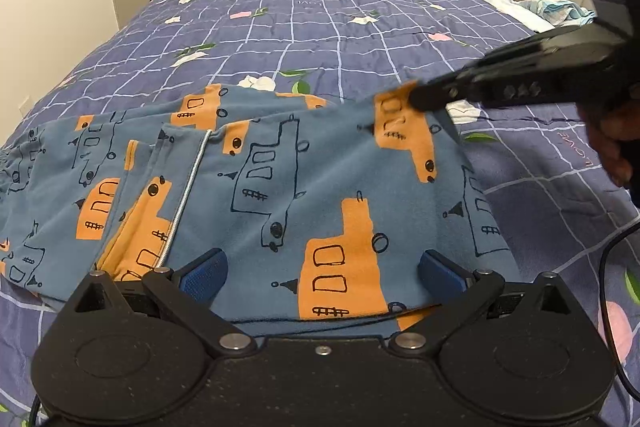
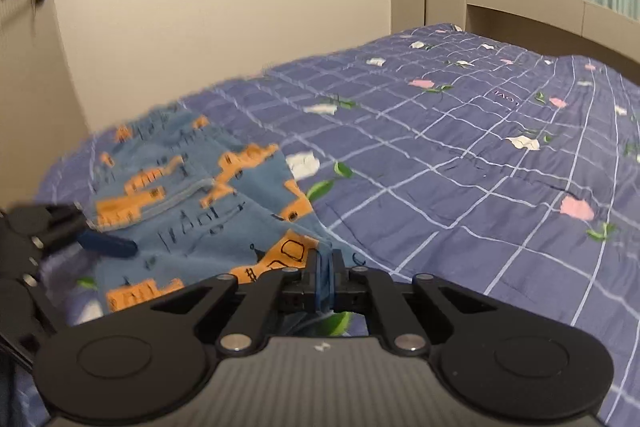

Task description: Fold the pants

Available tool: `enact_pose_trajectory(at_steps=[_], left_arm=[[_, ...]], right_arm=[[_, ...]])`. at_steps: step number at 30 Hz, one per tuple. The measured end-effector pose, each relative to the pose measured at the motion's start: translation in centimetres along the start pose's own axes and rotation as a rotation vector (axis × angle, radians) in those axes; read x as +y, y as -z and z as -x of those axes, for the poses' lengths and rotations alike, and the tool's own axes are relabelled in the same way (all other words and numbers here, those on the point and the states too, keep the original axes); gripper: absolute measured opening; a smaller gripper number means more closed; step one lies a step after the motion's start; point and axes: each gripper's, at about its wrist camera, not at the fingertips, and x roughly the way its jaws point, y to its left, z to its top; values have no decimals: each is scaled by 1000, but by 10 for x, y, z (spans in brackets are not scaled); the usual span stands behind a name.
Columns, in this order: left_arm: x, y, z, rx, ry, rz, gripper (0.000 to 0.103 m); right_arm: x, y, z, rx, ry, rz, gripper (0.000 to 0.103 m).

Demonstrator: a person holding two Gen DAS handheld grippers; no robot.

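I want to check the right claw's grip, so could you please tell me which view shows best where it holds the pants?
The left wrist view: the right claw is seen from the side, shut on the pants' far right edge. The right wrist view is blurred, showing only cloth between its own closed pads.

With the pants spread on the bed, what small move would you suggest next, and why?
Probably close the left tool on the near hem: its jaws stand open around the pants, while the right tool is already shut on the far corner, so both corners could lift together.
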Motion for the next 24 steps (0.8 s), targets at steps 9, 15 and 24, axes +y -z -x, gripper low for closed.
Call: enact_pose_trajectory(at_steps=[9,15,24], left_arm=[[36,-17,25,5,37,144,102],[83,-19,66,-55,-70,225,102],[202,7,99,-112,-224,403,102]], right_arm=[[12,9,29,-83,119,-53,73],[40,29,5,-5,194,-8,85],[72,2,6,-53,247,31,103]])
